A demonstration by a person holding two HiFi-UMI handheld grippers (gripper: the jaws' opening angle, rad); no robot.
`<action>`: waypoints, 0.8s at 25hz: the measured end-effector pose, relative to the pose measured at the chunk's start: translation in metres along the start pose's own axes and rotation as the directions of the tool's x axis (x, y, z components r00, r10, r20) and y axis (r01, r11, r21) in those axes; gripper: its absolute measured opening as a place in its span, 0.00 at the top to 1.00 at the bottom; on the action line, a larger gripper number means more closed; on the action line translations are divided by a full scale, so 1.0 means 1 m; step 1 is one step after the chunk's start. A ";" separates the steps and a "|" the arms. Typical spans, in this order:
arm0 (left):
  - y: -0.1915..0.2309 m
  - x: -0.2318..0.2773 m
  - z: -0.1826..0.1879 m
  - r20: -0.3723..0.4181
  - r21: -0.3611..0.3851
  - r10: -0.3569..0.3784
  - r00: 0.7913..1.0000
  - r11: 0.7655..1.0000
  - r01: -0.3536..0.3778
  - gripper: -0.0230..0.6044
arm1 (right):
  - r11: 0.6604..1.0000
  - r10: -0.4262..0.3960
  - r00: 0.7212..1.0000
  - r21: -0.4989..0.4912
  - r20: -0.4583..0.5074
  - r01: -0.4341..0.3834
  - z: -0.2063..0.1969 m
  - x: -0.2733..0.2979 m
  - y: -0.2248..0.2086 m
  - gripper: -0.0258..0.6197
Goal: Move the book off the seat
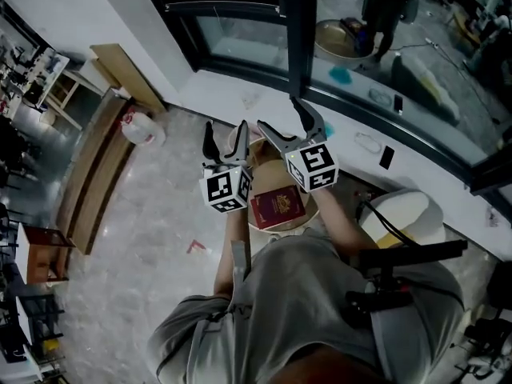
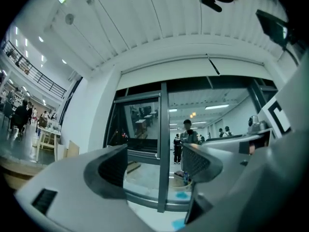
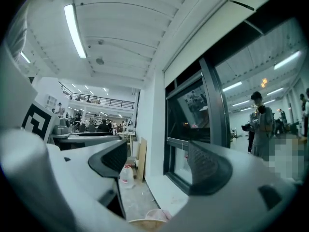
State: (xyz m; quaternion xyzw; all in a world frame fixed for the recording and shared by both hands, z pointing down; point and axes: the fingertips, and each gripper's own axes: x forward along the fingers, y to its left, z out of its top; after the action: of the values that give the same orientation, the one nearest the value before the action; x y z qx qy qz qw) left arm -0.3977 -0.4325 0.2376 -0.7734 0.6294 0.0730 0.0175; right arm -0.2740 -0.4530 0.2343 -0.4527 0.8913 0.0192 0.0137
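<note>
In the head view a dark red book [image 1: 277,206] with a gold emblem lies flat on a round tan seat [image 1: 270,172], right in front of my body. Both grippers are held up above it, pointing toward the window. My left gripper [image 1: 226,130] is left of the book, open and empty. My right gripper [image 1: 278,112] is above the seat's far side, also open and empty. In the left gripper view, the left gripper [image 2: 157,168] shows only the window between its jaws. In the right gripper view, the right gripper [image 3: 157,163] frames the wall and floor.
A white sill [image 1: 240,94] runs under the dark window with its post [image 1: 298,30]. A plastic jug [image 1: 142,128] [image 3: 127,174] and wooden boards [image 1: 120,70] stand at the left wall. A white round stool [image 1: 404,213] and a black stand [image 1: 400,262] are at my right.
</note>
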 end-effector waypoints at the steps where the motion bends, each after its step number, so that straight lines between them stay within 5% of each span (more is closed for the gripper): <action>1: -0.003 -0.001 -0.001 -0.002 -0.004 -0.005 1.000 1.000 0.005 0.38 | 1.000 0.001 1.000 0.001 -0.006 -0.001 -0.002 -0.002 0.000 0.34; 20: -0.002 -0.004 -0.005 -0.027 -0.011 -0.030 0.999 0.999 0.030 0.38 | 0.999 0.022 0.997 0.047 -0.074 -0.018 -0.023 0.005 0.011 0.38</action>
State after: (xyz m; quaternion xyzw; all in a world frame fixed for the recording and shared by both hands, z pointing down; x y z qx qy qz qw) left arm -0.3958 -0.4291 0.2427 -0.7838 0.6175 0.0655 0.0060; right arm -0.2866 -0.4516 0.2572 -0.4437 0.8960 -0.0180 -0.0093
